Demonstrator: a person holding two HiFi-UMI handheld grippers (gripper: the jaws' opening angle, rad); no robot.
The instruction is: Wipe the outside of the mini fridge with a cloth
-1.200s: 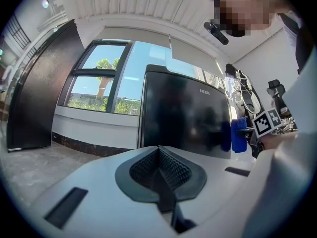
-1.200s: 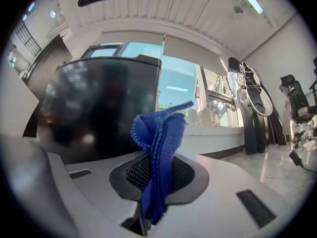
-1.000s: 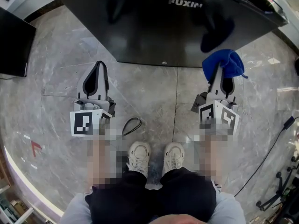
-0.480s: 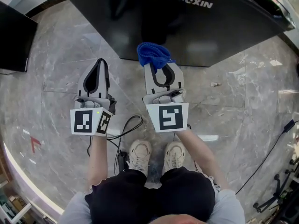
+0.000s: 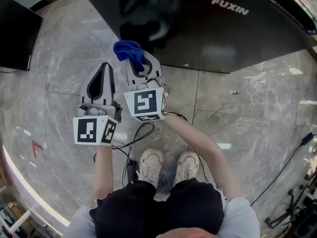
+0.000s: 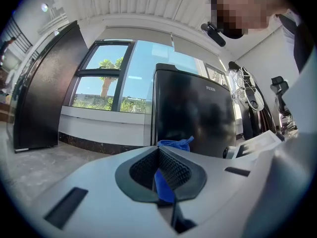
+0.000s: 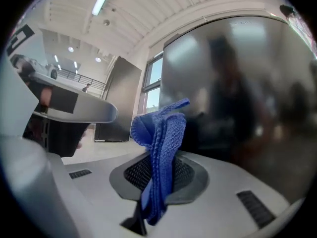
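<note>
I am holding the cloth in my right gripper. Its jaws are squeezing tight on the middle of the cloth, and the rest is sticking up past the tips in a floppy bunch. My left gripper is hanging just beside it, lower and a bit further from the fridge. Its jaws are pressed together at the tips. A bit of blue is showing in the hollow between them, but from above that hollow is looking dark, so I am thinking it is only the cloth seen behind.

The cloth is sitting right at the low left corner of the fridge front. I cannot tell if it is touching. I am guessing the wiping is going on or just about to start there. No wet marks or streaks are showing, so I cannot say which parts are done. The big front, the sides and the top may all be waiting.

The cloth is blue, soft and bumpy, with little knitted rows and folds. The fridge is black, flat, boxy and very shiny, like a dark mirror. The floor is smooth grey stone squares.
</note>
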